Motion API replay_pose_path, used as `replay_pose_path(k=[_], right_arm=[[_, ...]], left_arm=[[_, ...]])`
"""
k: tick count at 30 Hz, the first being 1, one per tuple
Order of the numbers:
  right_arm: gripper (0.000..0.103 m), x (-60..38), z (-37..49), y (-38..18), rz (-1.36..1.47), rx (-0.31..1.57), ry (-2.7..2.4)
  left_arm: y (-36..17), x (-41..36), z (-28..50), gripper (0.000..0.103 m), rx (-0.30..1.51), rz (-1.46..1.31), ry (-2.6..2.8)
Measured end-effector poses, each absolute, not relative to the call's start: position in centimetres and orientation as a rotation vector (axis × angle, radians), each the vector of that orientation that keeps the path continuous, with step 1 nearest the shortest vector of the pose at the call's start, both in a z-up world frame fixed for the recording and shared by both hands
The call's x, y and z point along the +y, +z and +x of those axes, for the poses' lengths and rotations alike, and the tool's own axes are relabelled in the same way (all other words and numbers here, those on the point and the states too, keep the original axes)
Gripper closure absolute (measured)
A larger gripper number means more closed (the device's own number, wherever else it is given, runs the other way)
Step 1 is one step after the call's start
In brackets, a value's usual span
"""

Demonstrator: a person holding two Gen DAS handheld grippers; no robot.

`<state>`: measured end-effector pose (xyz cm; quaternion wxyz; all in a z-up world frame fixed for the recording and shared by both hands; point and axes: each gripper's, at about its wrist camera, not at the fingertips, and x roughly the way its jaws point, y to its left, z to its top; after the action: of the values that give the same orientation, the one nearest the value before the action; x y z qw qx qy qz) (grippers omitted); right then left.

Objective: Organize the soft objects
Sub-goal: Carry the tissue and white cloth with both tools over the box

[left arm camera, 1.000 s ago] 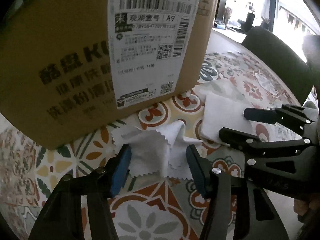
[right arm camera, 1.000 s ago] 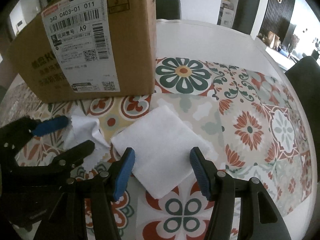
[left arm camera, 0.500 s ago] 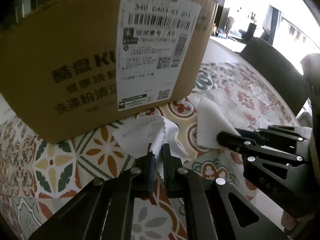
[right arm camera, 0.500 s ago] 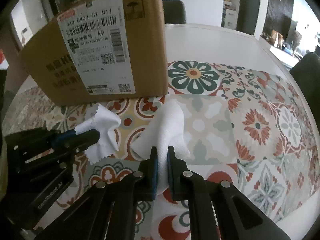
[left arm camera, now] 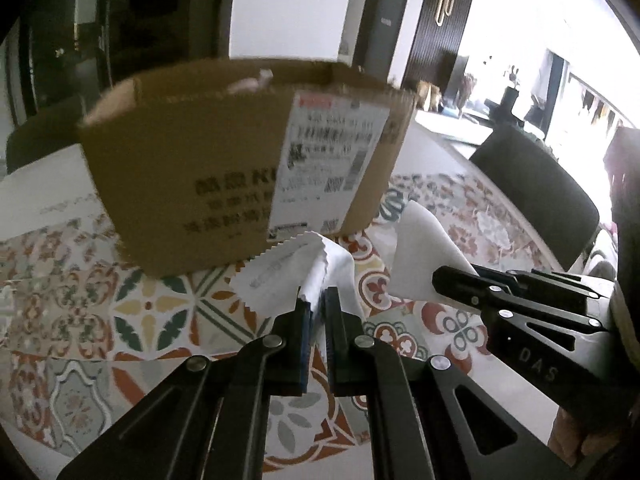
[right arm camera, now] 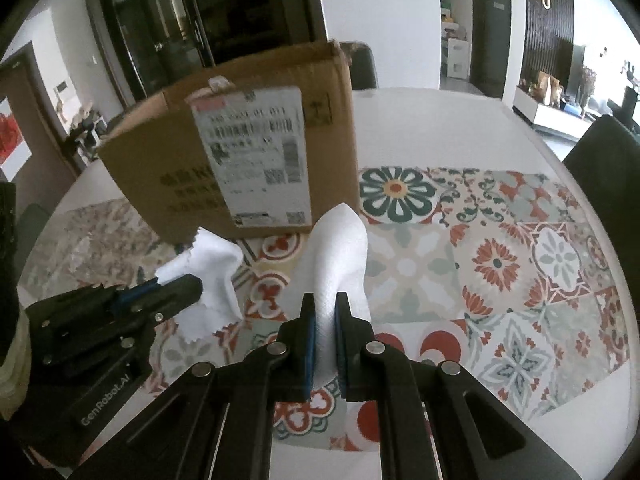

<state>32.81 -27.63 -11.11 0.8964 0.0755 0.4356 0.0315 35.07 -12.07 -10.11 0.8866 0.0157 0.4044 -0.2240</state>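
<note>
White cloths pinched between tool pads

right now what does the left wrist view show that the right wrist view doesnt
Only the left wrist view: the box's open top with a white scrap inside.

Only the right wrist view: the bare white far part of the table beyond the patterned cloth, and glass doors behind.

Both: the cardboard box, the left hand-held gripper shut on the zigzag-edged cloth, and the right hand-held gripper shut on the thicker white cloth.
</note>
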Motion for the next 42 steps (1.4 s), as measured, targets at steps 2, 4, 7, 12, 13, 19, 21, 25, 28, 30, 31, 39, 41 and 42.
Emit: replay_pose_path(k=[2, 4, 7, 12, 13, 19, 21, 25, 28, 30, 31, 39, 41, 42], right_arm=[[0.093, -27.6, 32.4, -10.2, 0.163, 0.888, 0.071], [0.093, -27.4, 31.9, -9.0, 0.164, 0.863, 0.078], [0.093, -27.0, 31.4, -7.3, 0.157, 0.827, 0.083], [0.093, -26.4, 30.8, -4.3, 0.158, 0.76, 0.101], [0.093, -26.3, 30.7, -3.6, 0.154, 0.744, 0.106], [0.093, -25.3, 30.6, -0.8, 0.142, 0.683, 0.128], [0.093, -25.1, 30.8, 0.0, 0.14, 0.666, 0.132], [0.093, -24.7, 31.5, 1.7, 0.122, 0.622, 0.138], [0.093, -24.6, 32.1, 2.8, 0.111, 0.601, 0.137], [0.093, -24.6, 32.6, 3.4, 0.106, 0.587, 0.134], [0.093, -24.5, 32.8, 3.6, 0.103, 0.583, 0.136], [0.093, -24.1, 36.2, 4.3, 0.081, 0.579, 0.151], [0.093, -24.1, 37.1, 4.0, 0.085, 0.592, 0.157], [0.093, -24.1, 37.6, 3.8, 0.087, 0.599, 0.159]], left_arm=[[-9.0, -11.6, 34.4, 0.095, 0.823, 0.024, -0.461], [-8.1, -11.3, 33.9, 0.095, 0.804, 0.023, -0.448], [-6.5, -10.4, 33.1, 0.095, 0.771, 0.008, -0.429], [-3.6, -9.4, 32.4, 0.095, 0.718, 0.002, -0.404], [-2.9, -9.2, 32.3, 0.095, 0.705, 0.003, -0.4], [-0.1, -8.3, 32.3, 0.095, 0.639, 0.014, -0.373], [0.6, -8.0, 32.5, 0.095, 0.623, 0.01, -0.366], [2.0, -7.7, 33.1, 0.095, 0.584, 0.031, -0.354], [2.8, -7.6, 33.6, 0.095, 0.562, 0.039, -0.346], [3.1, -7.6, 34.2, 0.095, 0.548, 0.046, -0.339], [3.3, -7.6, 34.4, 0.095, 0.546, 0.046, -0.335], [3.1, -7.6, 38.0, 0.095, 0.567, 0.029, -0.326], [2.9, -7.7, 39.0, 0.095, 0.574, 0.03, -0.322], [2.7, -7.7, 39.2, 0.095, 0.577, 0.03, -0.322]])
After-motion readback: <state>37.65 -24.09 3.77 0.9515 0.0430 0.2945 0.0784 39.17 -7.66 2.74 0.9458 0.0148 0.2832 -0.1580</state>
